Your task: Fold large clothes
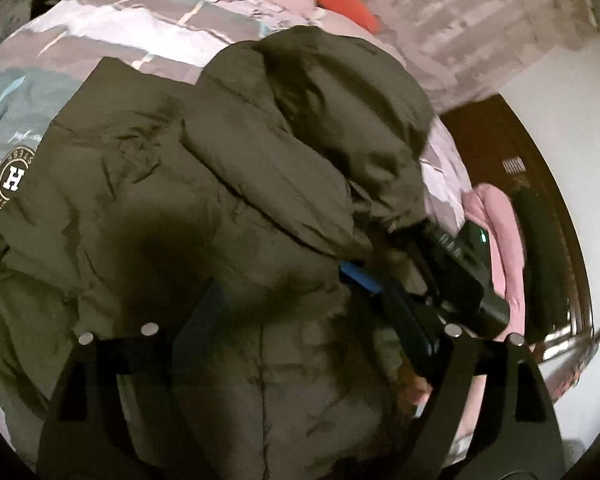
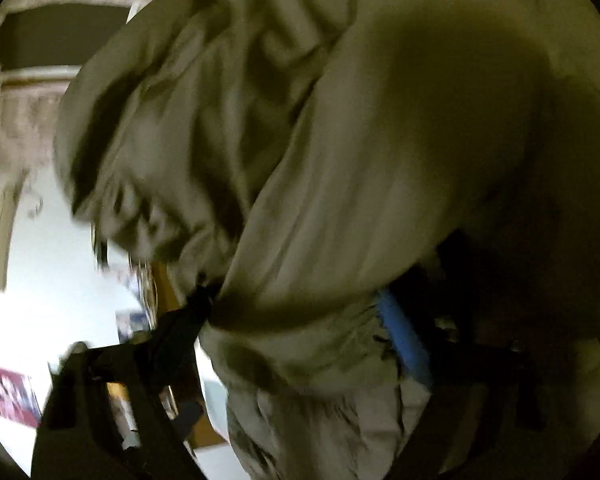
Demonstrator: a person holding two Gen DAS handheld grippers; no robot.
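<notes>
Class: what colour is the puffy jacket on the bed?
Dark olive green puffy jacket, clearest in the left wrist view.

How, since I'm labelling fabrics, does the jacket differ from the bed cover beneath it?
The olive puffer jacket is one plain dark colour, while the patchwork bed cover mixes pink, grey, white and teal blocks. The jacket is puffy and creased, with a round H badge; the cover lies flatter. Part of the jacket is bunched between the fingers of the right gripper; the cover is not gripped. Both are soft textiles.
</notes>
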